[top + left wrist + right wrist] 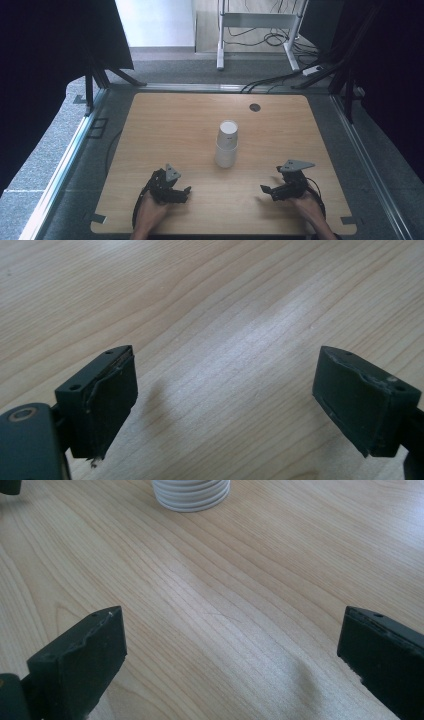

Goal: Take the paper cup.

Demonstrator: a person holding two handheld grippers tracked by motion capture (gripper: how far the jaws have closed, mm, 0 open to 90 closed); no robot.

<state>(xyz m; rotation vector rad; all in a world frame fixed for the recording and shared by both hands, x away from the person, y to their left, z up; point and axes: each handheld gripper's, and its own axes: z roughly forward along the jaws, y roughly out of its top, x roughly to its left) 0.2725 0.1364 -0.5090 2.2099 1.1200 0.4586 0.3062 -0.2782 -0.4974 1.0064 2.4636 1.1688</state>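
Wooden table [165, 125] holding, mid-surface, an upside-down stack of white paper cups [227, 143], likely light and crushable, best pinched gently around its sidewall; left gripper [181, 194] and right gripper [268, 191] near the front edge, both spread, empty

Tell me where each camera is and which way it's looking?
High view: sits above the person's side, looks forward and down on the wooden table; both hands with the left gripper and right gripper show, beside the stack of white cups.
Left gripper view: rides the left gripper, looks along its open jaws at bare tabletop.
Right gripper view: rides the right gripper, looks between open jaws toward the cup stack's base.
Shared: high and right gripper views both show the cups.
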